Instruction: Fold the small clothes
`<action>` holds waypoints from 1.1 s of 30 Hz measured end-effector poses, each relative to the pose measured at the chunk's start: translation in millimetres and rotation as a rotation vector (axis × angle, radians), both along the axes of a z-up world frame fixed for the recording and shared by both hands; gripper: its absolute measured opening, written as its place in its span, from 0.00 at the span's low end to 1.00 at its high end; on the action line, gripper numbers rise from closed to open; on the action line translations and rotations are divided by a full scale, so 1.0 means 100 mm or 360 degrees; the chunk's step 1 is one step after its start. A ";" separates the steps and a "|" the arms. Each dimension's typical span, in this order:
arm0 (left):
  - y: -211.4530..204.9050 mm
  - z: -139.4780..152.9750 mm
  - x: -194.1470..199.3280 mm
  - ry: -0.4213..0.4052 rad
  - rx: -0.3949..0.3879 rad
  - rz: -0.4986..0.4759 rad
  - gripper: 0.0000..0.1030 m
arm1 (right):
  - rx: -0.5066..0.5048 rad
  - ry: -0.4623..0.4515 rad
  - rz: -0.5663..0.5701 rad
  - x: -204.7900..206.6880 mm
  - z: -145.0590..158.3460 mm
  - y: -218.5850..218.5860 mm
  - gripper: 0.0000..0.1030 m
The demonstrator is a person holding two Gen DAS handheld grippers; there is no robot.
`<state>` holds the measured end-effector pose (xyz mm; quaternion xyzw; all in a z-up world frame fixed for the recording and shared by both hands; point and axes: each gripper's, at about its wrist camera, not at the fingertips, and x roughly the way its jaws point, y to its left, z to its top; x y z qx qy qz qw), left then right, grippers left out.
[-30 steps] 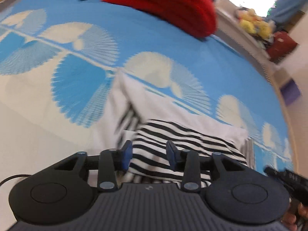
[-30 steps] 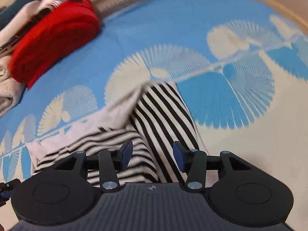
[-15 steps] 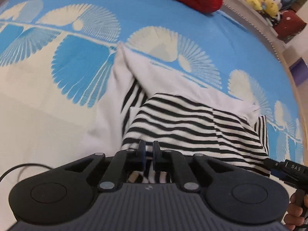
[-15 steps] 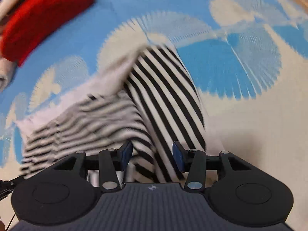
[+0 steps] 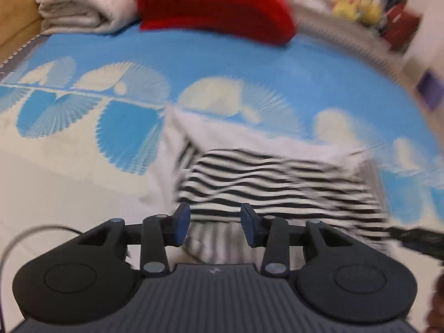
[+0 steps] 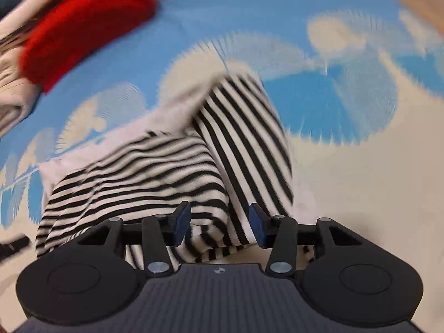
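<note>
Now the blue and cream fan-print bedspread [image 5: 227, 63] fills both views, with a folded red garment [image 5: 216, 2] and a rolled cream towel [image 5: 80, 2] at its far edge. We see the task's piece, a black-and-white striped top [image 6: 155, 166], lying near the middle of the bedspread, partly folded: a striped panel is turned over the body, one sleeve [image 6: 249, 138] runs away from the right camera, and plain white fabric shows along the far side.

We find the left tool [image 5: 215, 222] changed most. A half second ago its blue pads were pinched together on the near hem; they now stand apart and are opening, with the hem lying below and between them but not pressed. The left view has also pulled back, so more of the bed's far edge shows. We read this as a release: the fold just laid is being let go.

Our right tool [image 6: 219, 225] hangs over the junction of body and sleeve, its pads apart as they were a second ago, touching nothing we can make out. We judge the sleeve the likely next fold.
</note>
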<state>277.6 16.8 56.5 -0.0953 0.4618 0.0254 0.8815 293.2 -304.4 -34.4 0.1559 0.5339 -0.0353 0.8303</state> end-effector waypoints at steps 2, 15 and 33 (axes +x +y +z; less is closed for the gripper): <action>-0.01 0.18 -0.23 -0.0029 -0.0078 -0.0017 0.43 | 0.0028 -0.0059 -0.0003 -0.22 0.25 0.01 0.47; -0.22 0.54 -2.56 -0.0405 0.0141 -0.0416 0.62 | -0.0085 -0.0567 0.0286 -2.35 1.07 -0.02 0.53; 0.39 -0.22 -2.85 -0.0155 0.0123 -0.0217 0.22 | -0.0237 -0.0469 0.0123 -2.84 0.63 -0.34 0.48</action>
